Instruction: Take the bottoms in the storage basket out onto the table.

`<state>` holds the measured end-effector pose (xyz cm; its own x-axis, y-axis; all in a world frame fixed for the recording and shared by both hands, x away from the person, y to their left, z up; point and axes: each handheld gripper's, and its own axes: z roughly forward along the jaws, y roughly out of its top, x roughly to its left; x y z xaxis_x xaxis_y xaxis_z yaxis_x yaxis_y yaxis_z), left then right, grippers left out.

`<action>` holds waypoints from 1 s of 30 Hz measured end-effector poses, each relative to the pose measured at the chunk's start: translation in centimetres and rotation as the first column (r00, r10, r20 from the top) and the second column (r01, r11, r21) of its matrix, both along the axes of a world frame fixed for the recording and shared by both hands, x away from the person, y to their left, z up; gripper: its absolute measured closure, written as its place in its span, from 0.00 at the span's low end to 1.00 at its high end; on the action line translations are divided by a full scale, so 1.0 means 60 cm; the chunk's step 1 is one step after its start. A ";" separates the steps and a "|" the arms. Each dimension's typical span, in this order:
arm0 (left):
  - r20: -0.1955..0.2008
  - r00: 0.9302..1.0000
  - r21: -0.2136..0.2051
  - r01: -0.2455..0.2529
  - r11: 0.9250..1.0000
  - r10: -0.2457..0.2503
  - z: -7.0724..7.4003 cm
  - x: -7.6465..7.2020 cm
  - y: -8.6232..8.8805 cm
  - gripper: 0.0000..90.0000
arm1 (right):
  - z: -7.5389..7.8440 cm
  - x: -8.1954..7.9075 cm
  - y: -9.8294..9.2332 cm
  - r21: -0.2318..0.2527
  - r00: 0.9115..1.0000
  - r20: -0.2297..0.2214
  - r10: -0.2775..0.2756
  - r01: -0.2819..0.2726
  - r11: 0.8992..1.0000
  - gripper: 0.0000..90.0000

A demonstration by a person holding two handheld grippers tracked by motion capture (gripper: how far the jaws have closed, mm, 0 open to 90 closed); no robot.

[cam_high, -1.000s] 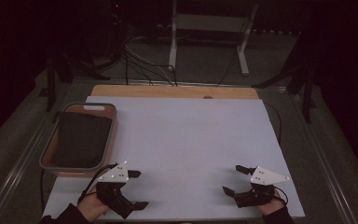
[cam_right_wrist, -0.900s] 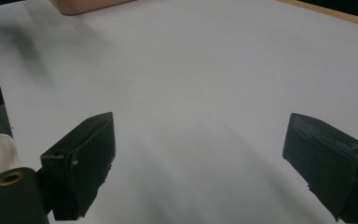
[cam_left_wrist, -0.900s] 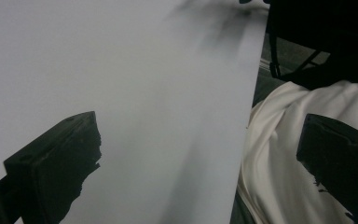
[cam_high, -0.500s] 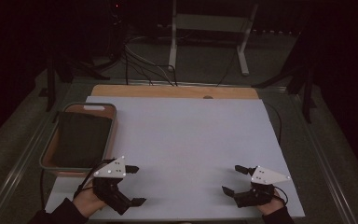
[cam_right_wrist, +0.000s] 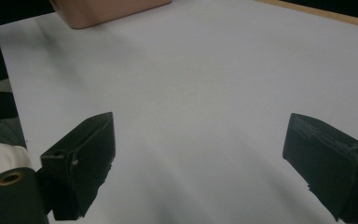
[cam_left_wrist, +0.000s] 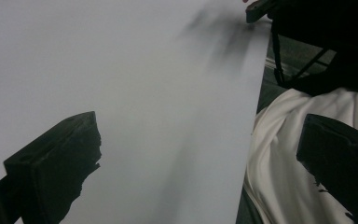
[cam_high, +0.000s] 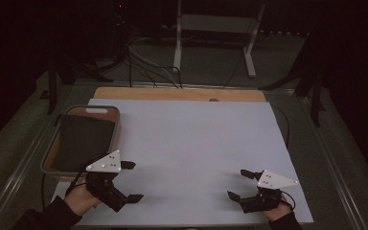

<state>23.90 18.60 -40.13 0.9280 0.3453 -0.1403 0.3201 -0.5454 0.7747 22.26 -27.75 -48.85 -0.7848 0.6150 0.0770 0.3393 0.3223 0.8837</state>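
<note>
A dark folded cloth (cam_high: 84, 141) lies in the tray (cam_high: 116, 125) at the left edge of the counter (cam_high: 196, 143), its long side running away from the person. It looks soft and light (likely to sag when lifted), so a pinch at a near corner or folded edge seems best. The left claw (cam_high: 132, 181) hangs just in front of the tray, jaws wide apart and holding nothing. The right claw (cam_high: 239, 184) sits low over the near right of the counter, likewise spread and empty
</note>
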 end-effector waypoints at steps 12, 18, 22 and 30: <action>0.020 0.999 0.018 -0.032 0.999 0.032 0.029 0.011 0.019 0.00 | 0.000 0.000 0.002 0.002 1.000 0.007 0.001 -0.001 1.000 0.10; 0.029 0.998 0.015 -0.054 0.998 0.054 0.043 0.015 0.034 0.00 | 0.000 -0.001 0.003 0.000 1.000 0.004 0.001 -0.001 1.000 0.10; 0.035 0.996 0.005 -0.081 0.997 0.080 0.052 0.018 0.046 0.00 | 0.001 -0.001 0.003 0.000 1.000 0.001 -0.001 0.001 1.000 0.10; 0.055 0.991 0.019 -0.125 0.992 0.123 0.072 0.019 0.069 0.00 | 0.002 -0.001 0.001 0.006 1.000 0.009 -0.005 0.005 1.000 0.10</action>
